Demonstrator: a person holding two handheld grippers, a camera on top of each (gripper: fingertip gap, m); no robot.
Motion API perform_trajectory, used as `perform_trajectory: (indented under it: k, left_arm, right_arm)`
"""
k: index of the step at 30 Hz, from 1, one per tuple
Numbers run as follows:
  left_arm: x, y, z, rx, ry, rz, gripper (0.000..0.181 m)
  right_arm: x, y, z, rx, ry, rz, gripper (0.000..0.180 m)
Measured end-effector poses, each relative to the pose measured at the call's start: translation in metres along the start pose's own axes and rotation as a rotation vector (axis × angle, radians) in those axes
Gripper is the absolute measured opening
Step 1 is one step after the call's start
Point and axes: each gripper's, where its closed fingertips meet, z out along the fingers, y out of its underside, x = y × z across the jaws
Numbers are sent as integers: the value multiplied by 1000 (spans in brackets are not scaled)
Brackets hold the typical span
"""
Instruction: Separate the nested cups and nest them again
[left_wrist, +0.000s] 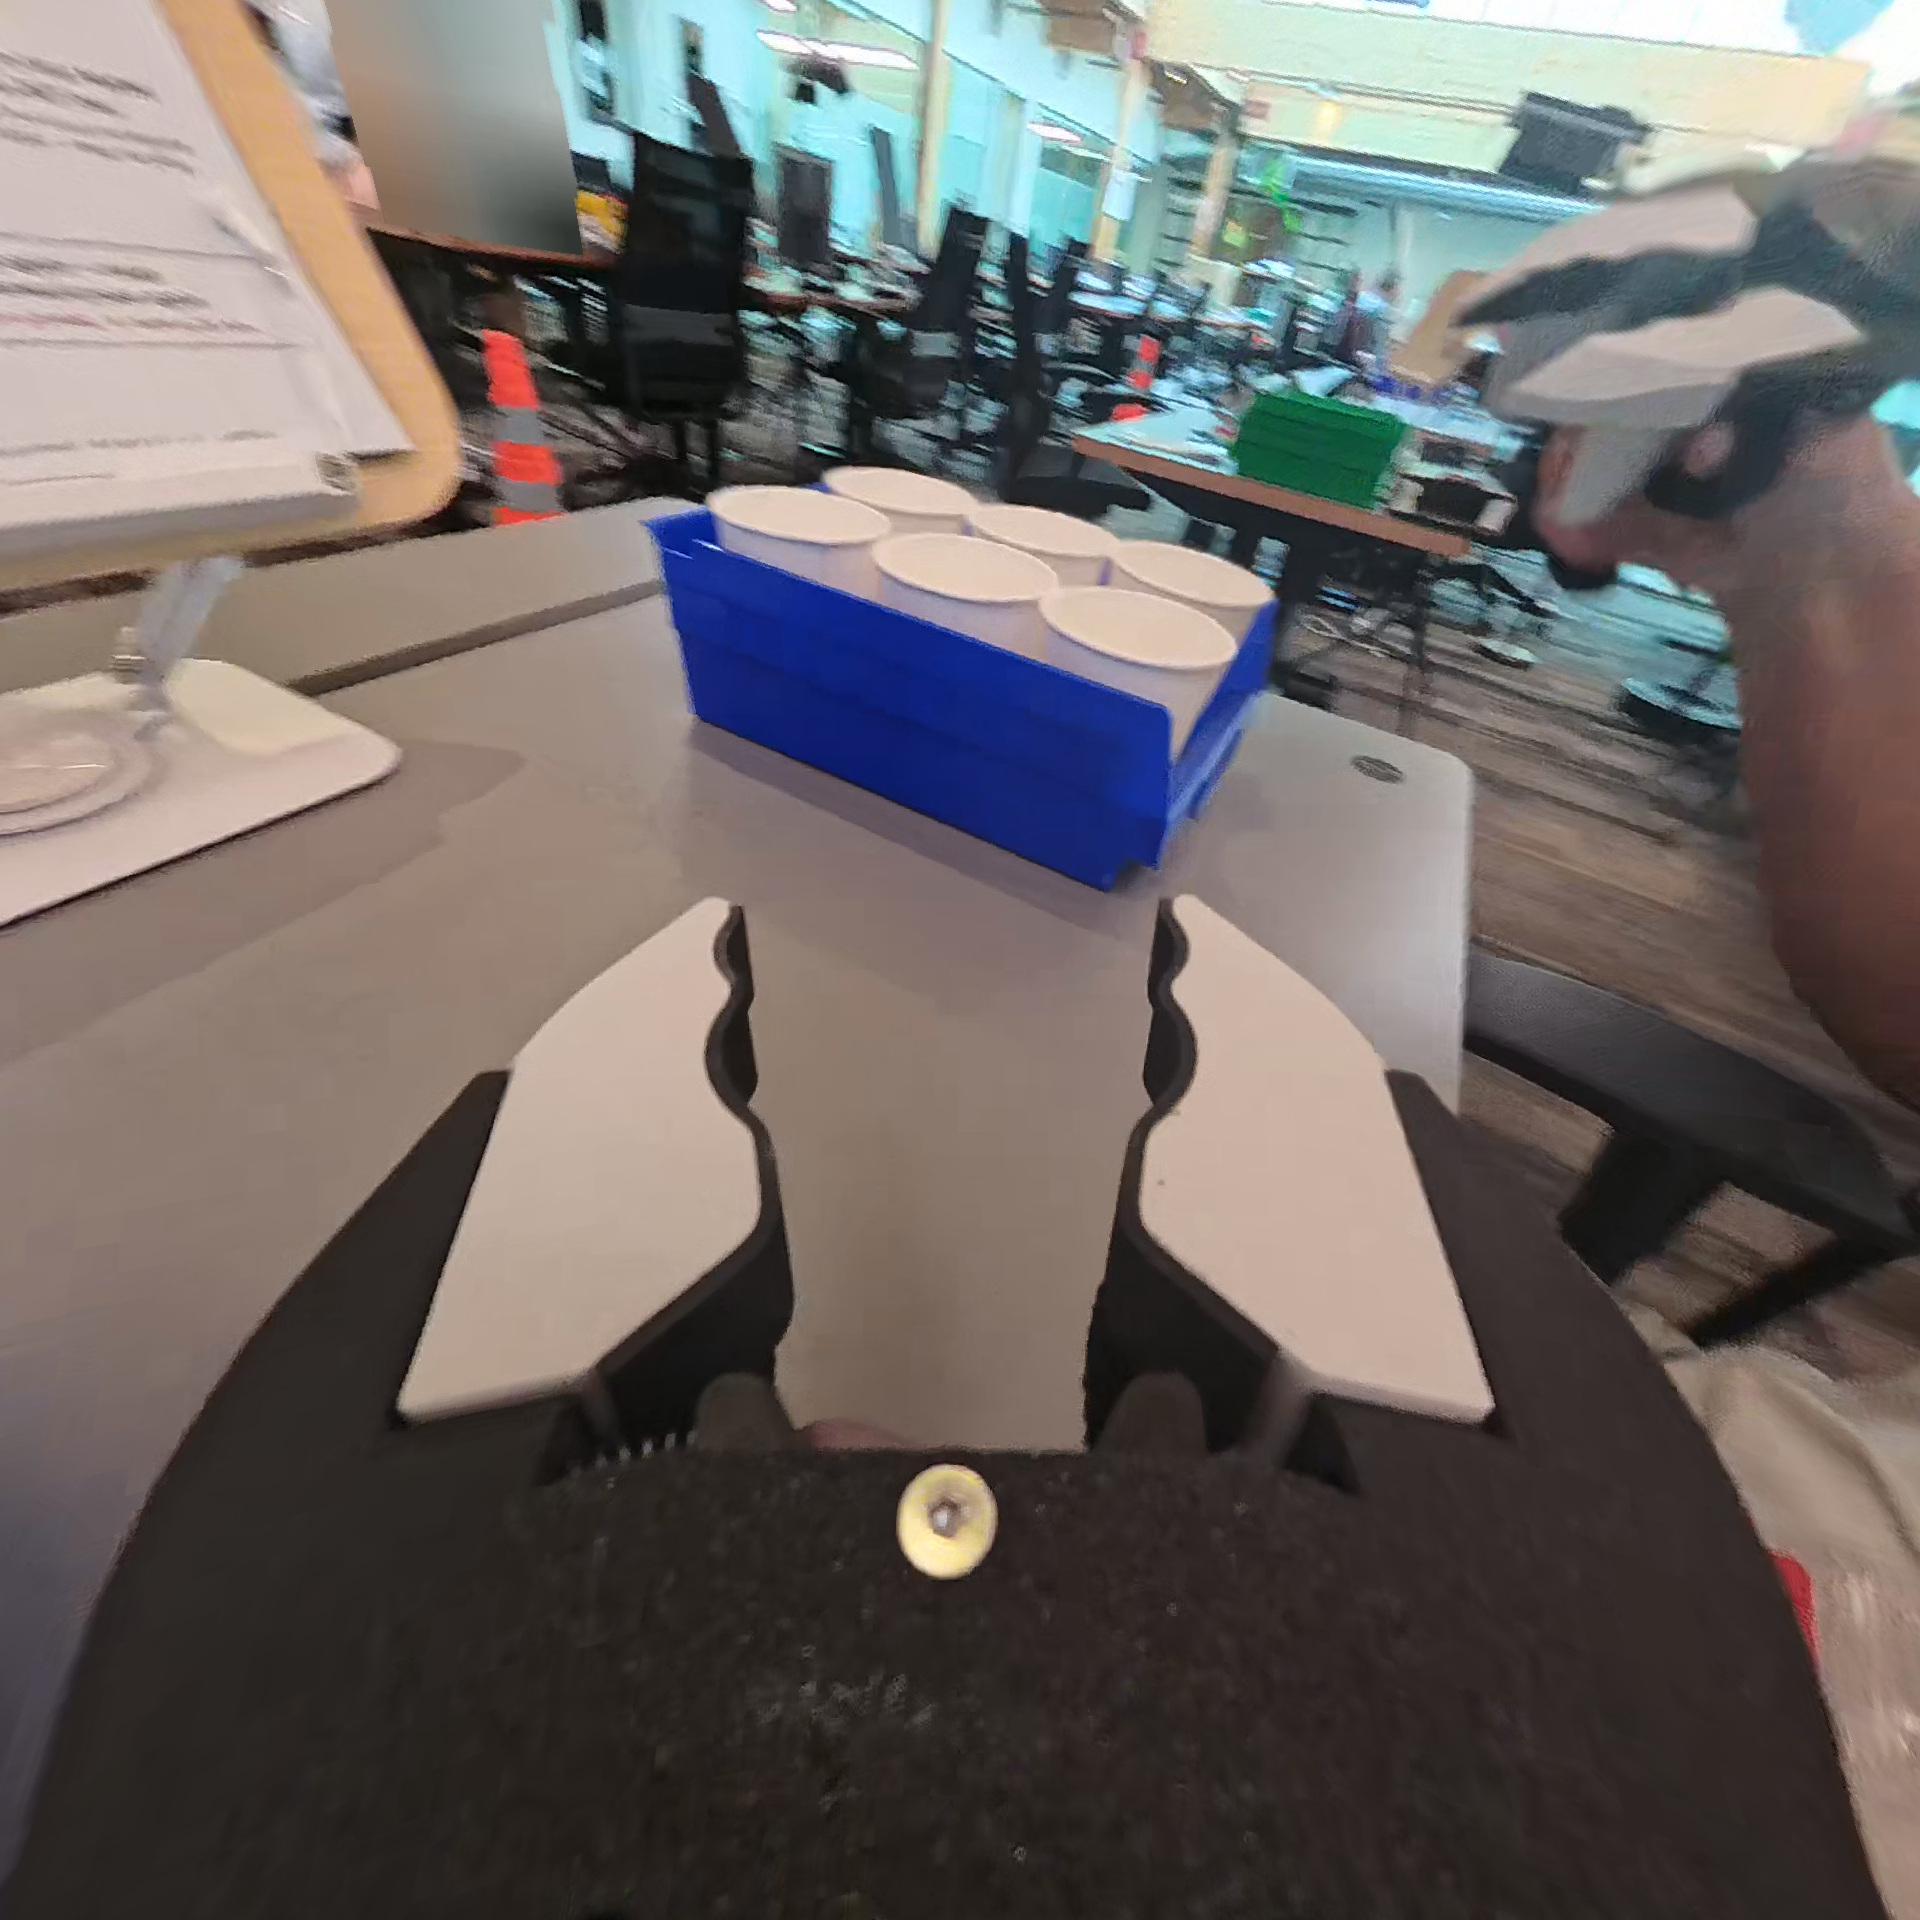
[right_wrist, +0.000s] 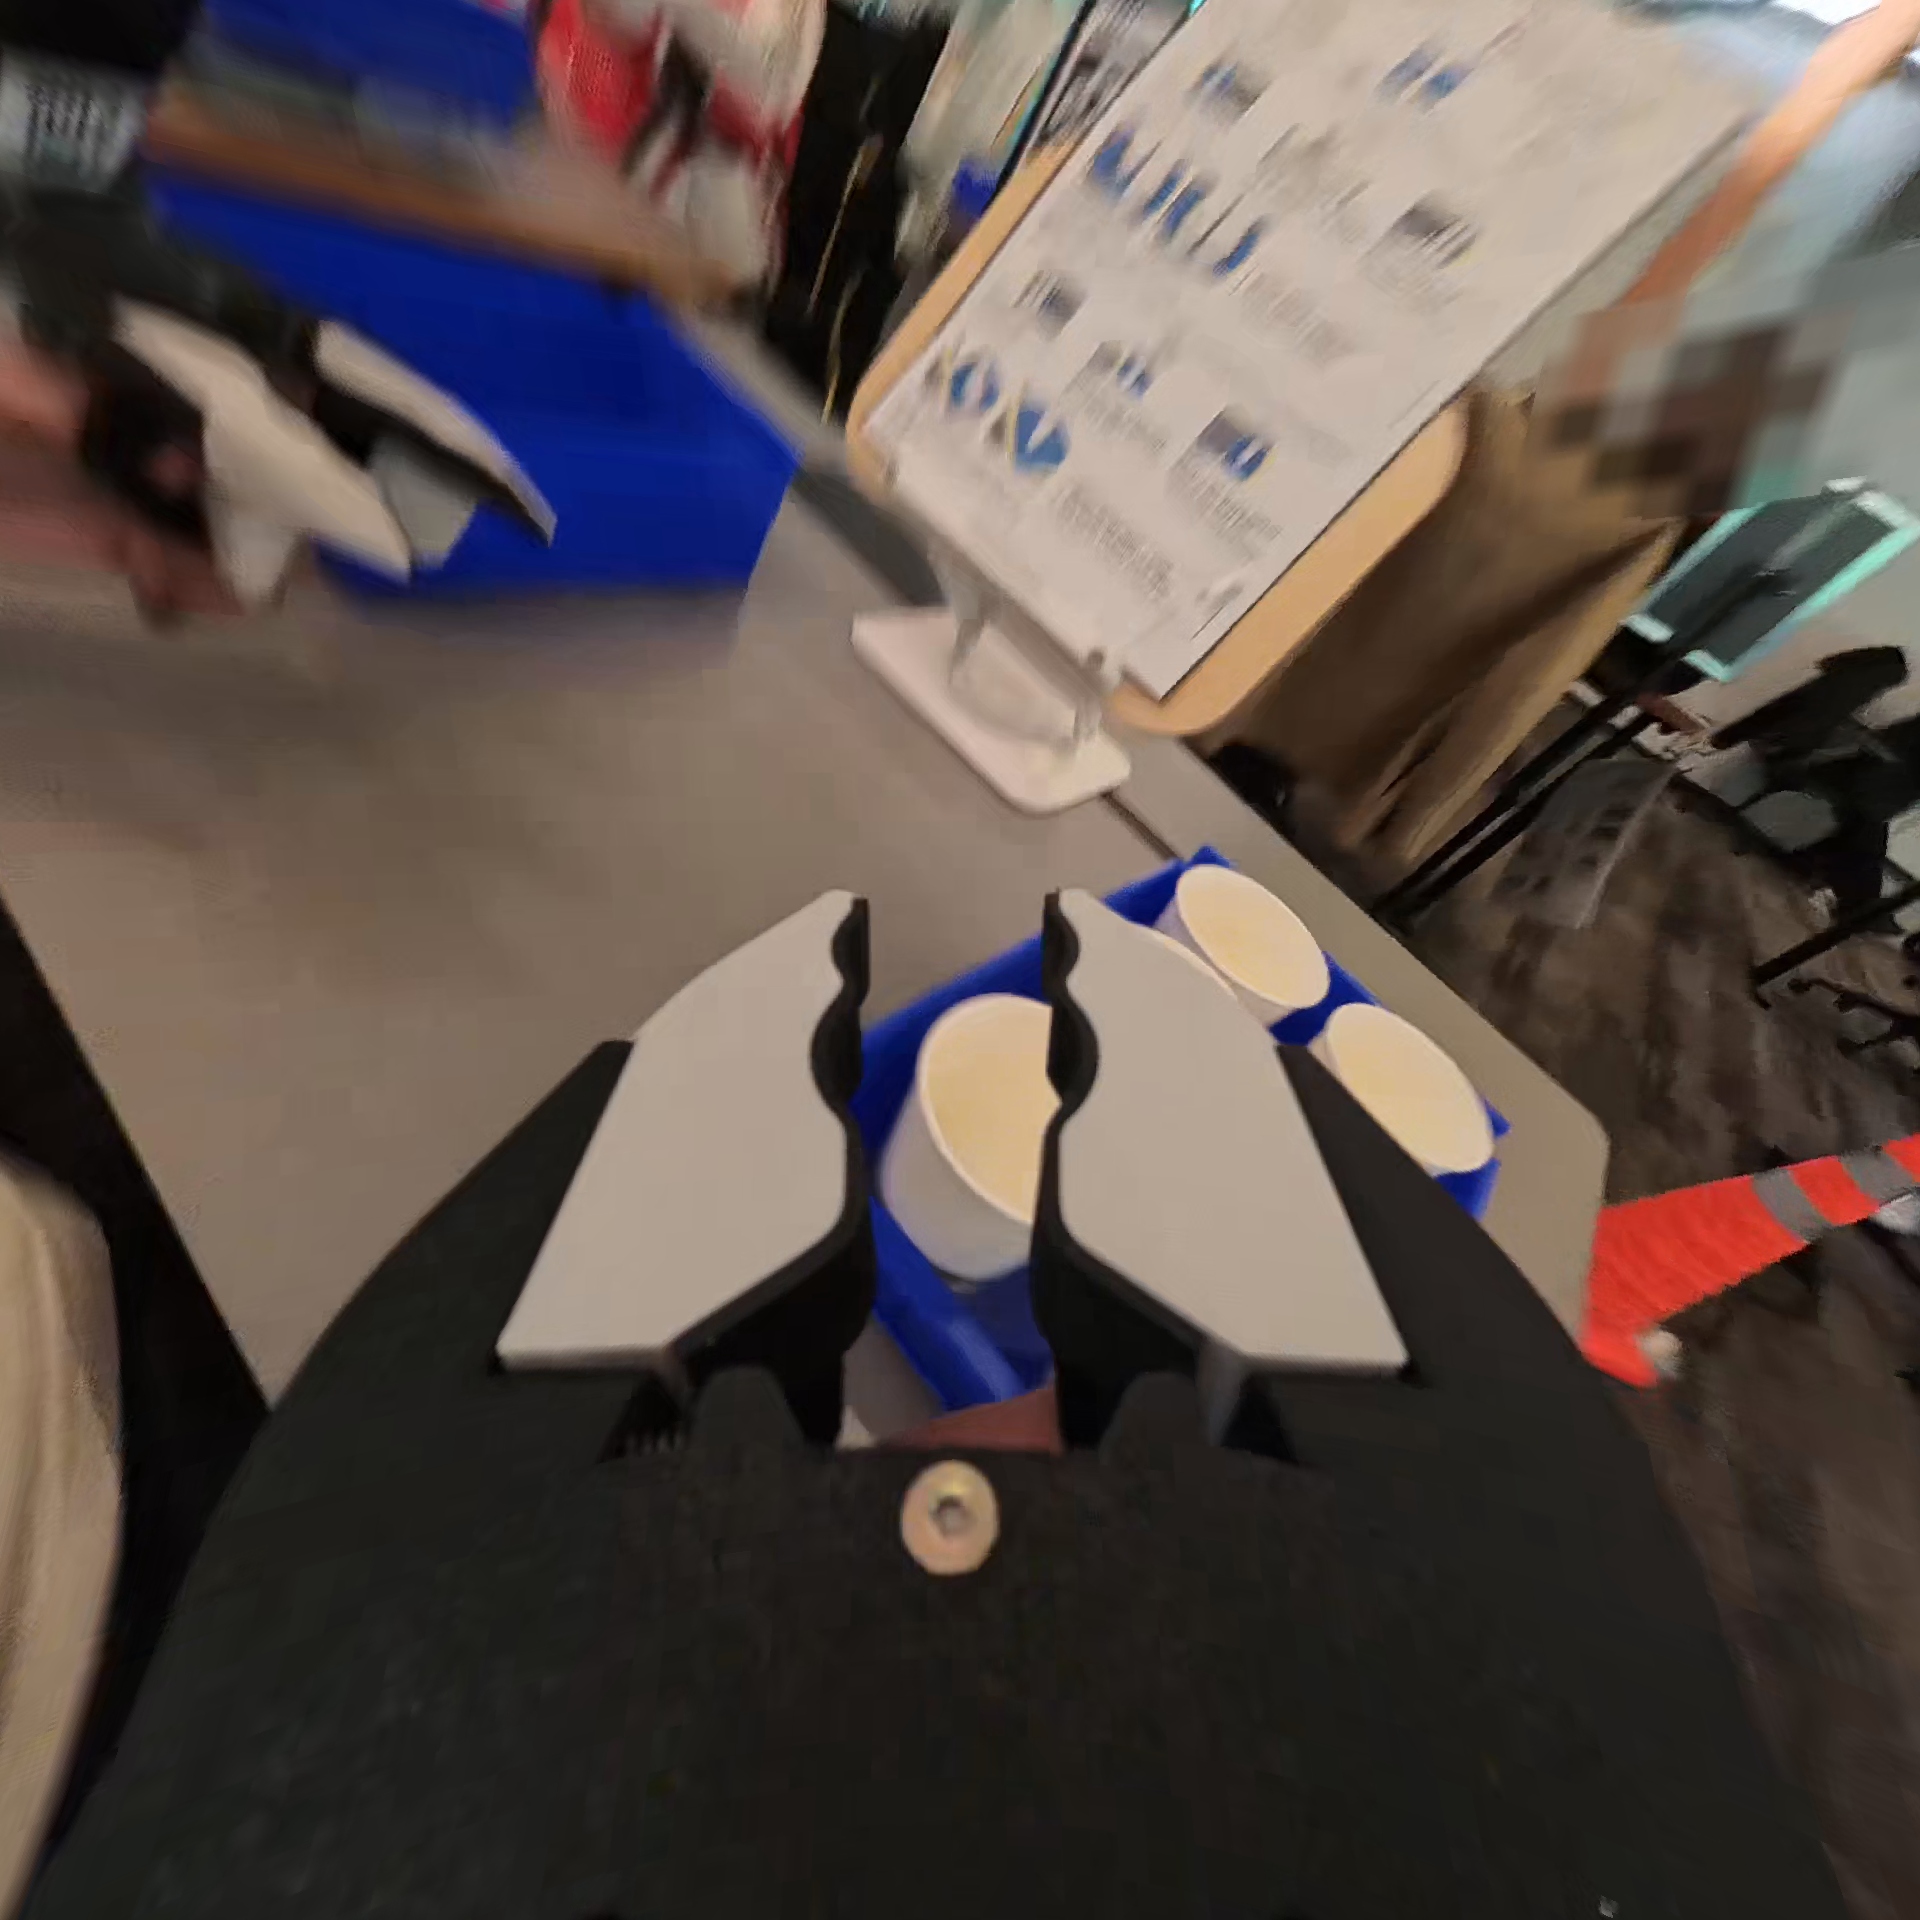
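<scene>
Right gripper (right_wrist: 954, 914) fingers hiding white cups (right_wrist: 977, 1122), blurred clipboard (right_wrist: 1195, 343)

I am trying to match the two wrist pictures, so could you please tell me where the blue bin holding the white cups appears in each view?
Left wrist view: the blue bin sits upper centre on the grey table, beyond the open left claw.
Right wrist view: it lies centre right, just past and partly behind the right claw.
Shared landmark: the tilted clipboard stand, top left in the left wrist view, upper right in the right wrist view.
</scene>
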Motion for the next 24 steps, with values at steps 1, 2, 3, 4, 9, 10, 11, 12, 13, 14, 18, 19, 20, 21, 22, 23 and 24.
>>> perform_trajectory:
  k: [1,2,3,4,9,10,11,12,13,14,18,19,20,21,22,23,24]
  left_arm:
    - [1,-1,-9,17,-64,4,73]
    - [-1,0,-20,21,-147,-5,71]
    - [-6,6,-31,-4,-253,-34,68]
    - [-10,15,-44,-39,-345,-73,70]
    - [-6,29,-107,90,-673,-106,70]
    - [-7,34,-118,101,-734,-94,69]
    - [-9,40,-127,103,-776,-96,67]
    - [-10,45,-133,105,-792,-115,66]
    - [-12,50,-137,106,-790,-143,66]
    - [-15,53,-140,107,-786,-167,66]
    - [-33,58,-149,104,-798,-191,66]
    - [-37,61,-151,98,-809,-191,66]
    - [-39,63,-152,92,-811,-198,66]
    - [-40,66,-152,89,-803,-210,66]
    - [-40,67,-151,87,-795,-216,66]
    - [-42,68,-151,83,-800,-213,66]
    - [-43,69,-151,77,-809,-203,66]
  right_arm:
    - [-5,1,-4,65,54,93,33]
    - [-9,10,-4,91,115,204,35]
    - [-17,25,-2,76,144,307,39]
    - [-28,40,1,58,160,403,47]
    - [-59,75,25,86,243,600,52]
    - [-65,82,31,42,235,607,57]
    - [-74,87,34,11,200,615,61]
    - [-82,92,35,4,178,625,61]
    - [-87,99,34,-2,176,624,61]
    - [-88,106,33,-25,189,615,61]
    - [-87,115,34,-65,226,562,62]
    - [-87,115,33,-61,233,556,62]
    - [-88,115,34,-62,239,548,62]
    - [-89,116,34,-67,242,531,61]
    - [-89,117,35,-75,249,511,61]
    - [-88,118,35,-82,262,494,61]
    - [-88,119,36,-89,272,478,61]
